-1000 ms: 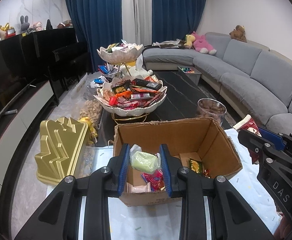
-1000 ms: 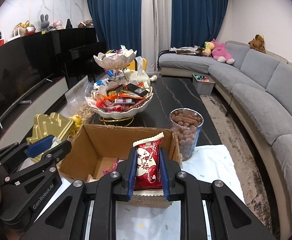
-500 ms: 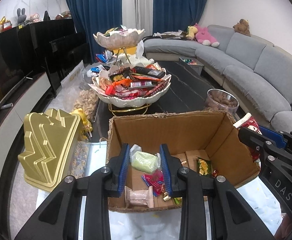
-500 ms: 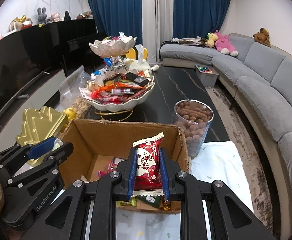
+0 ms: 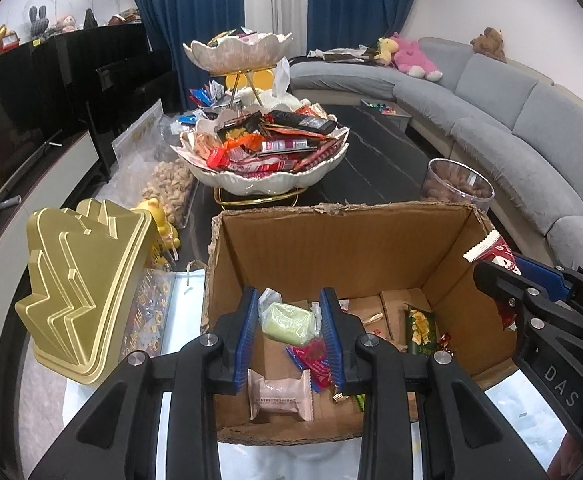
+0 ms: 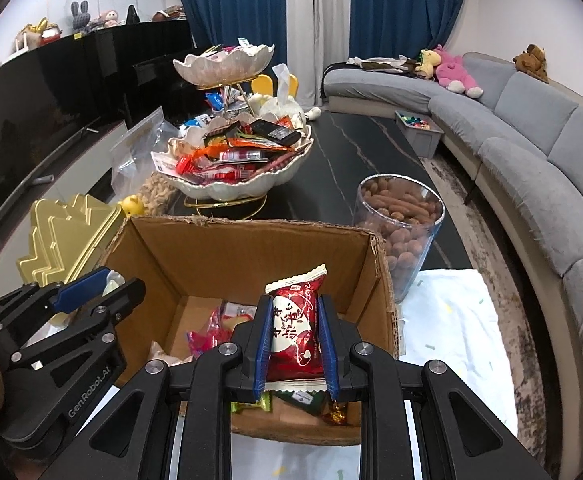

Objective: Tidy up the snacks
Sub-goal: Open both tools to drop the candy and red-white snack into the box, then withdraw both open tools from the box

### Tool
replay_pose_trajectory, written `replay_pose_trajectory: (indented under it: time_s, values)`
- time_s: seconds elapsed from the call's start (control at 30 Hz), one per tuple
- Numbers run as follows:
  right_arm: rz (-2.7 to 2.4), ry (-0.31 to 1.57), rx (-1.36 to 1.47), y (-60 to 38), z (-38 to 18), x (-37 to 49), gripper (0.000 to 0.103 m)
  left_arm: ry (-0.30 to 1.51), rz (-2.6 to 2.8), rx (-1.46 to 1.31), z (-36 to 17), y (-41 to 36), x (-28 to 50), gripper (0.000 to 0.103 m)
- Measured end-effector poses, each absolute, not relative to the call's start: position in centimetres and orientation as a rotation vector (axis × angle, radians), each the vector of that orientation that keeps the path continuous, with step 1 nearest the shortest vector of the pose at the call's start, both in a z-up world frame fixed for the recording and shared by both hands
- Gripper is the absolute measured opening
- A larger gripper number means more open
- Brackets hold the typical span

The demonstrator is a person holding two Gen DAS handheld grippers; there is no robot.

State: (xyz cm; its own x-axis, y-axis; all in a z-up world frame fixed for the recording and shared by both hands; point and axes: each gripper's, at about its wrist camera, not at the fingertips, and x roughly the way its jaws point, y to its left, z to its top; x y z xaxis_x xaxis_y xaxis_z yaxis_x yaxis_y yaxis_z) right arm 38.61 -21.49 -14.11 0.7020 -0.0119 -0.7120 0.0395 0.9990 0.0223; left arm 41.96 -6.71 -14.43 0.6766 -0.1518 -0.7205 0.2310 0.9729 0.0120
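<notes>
An open cardboard box (image 5: pixel 331 248) (image 6: pixel 247 248) stands on a white cloth right below both grippers, with several wrapped snacks on its floor. My left gripper (image 5: pixel 289 322) is shut on a pale green wrapped snack (image 5: pixel 289 322), held over the box's left half. Over the right half, my right gripper (image 6: pixel 294 330) is shut on a red snack packet (image 6: pixel 295 320) standing upright between the blue pads. That red packet (image 5: pixel 491 246) also shows at the right edge of the left wrist view. A pink wrapped snack (image 5: pixel 281 394) lies at the box's near wall.
A two-tier white shell bowl (image 5: pixel 267 176) (image 6: pixel 231 188) heaped with snacks stands behind the box on the dark table. A gold tin (image 5: pixel 79 280) sits left of the box, a glass jar of brown snacks (image 6: pixel 399 232) right of it. A grey sofa (image 6: pixel 531 168) curves along the right.
Both grippers have come down and forward toward the box, each keeping its snack. The box now fills more of both views and its floor shows more snacks.
</notes>
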Motion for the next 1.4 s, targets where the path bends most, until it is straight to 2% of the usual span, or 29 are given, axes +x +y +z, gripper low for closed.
replay_pose_trajectory:
  time_s: [0.07,0.1,0.23,0.3,0.37,0.57,0.67,1.4]
  values:
    - [-0.029,0.788,0.034,-21.5,-14.1,38.6,0.025,0.8,-0.213,0.105,-14.4,-6.7,41.9,0.035]
    - [-0.03,0.784,0.031,-21.5,-14.0,38.5,0.028,0.796,-0.208,0.105,-14.3,-6.7,41.8,0.036]
    - [-0.039,0.766,0.032,-21.8,-13.5,38.2,0.045,0.781,-0.185,0.097,-13.9,-6.5,41.5,0.059]
    - [-0.053,0.754,0.034,-22.0,-13.1,38.0,0.054,0.769,-0.171,0.102,-13.6,-6.4,41.3,0.064]
    - [-0.056,0.749,0.037,-22.2,-12.9,37.9,0.059,0.762,-0.165,0.103,-13.4,-6.3,41.1,0.073]
    - [-0.061,0.742,0.033,-22.2,-12.3,37.3,0.059,0.748,-0.151,0.093,-12.6,-5.8,40.5,0.088]
    - [-0.065,0.734,0.028,-22.1,-11.8,36.7,0.064,0.733,-0.136,0.095,-11.9,-5.5,39.8,0.091]
    - [-0.075,0.655,0.02,-21.9,-7.0,29.0,0.064,0.684,-0.12,0.111,-6.9,-5.0,31.8,0.093]
